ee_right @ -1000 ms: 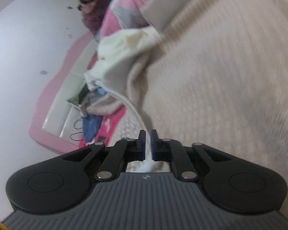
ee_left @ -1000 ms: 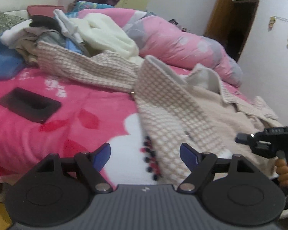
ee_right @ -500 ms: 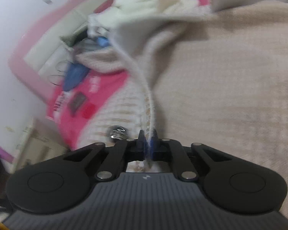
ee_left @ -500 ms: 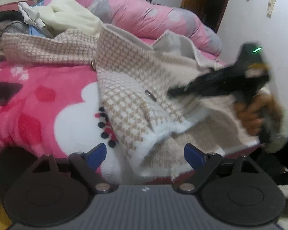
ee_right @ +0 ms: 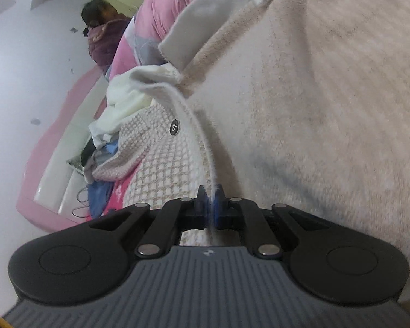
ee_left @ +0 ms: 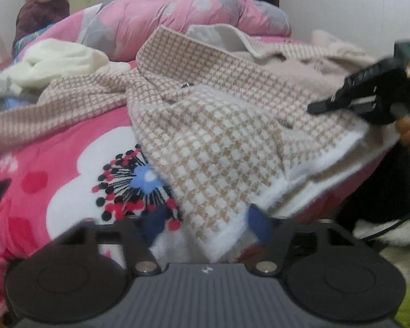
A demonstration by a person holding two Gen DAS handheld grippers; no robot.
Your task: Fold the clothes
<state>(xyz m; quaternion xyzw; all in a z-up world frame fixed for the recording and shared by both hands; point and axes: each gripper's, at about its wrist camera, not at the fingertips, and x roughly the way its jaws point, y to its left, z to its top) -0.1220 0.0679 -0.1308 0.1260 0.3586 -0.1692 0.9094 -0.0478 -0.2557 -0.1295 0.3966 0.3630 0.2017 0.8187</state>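
From the left wrist camera, a checked beige-and-white coat point(ee_left: 218, 136) lies spread over a pink flowered blanket point(ee_left: 68, 164) on the bed, one sleeve trailing off to the left and its white-edged hem corner hanging toward the camera. The left gripper point(ee_left: 205, 222) has its jaws wide apart, and that corner lies between its blue fingertips point(ee_left: 257, 222), which are blurred; they do not look closed on anything. The right gripper point(ee_left: 350, 98) shows at the right edge, over the coat's far hem. A pink quilt point(ee_left: 194, 19), a heap of other clothes point(ee_left: 54, 60) and a person in a dark jacket point(ee_left: 41, 13) lie behind.

From the right wrist camera, the right gripper point(ee_right: 211, 207) has its jaws nearly together, pinching the coat's white front edge point(ee_right: 202, 142), which rises from the fingertips in a thin band. A dark button point(ee_right: 174, 127) sits just left of that edge, and the fuzzy lining point(ee_right: 328, 95) fills the right side.

The coat looks thick, soft and fairly heavy, so it should sag and drag rather than slide. A firm pinch on the bound hem corner, well inside the edge, seems the safest hold for the left side.
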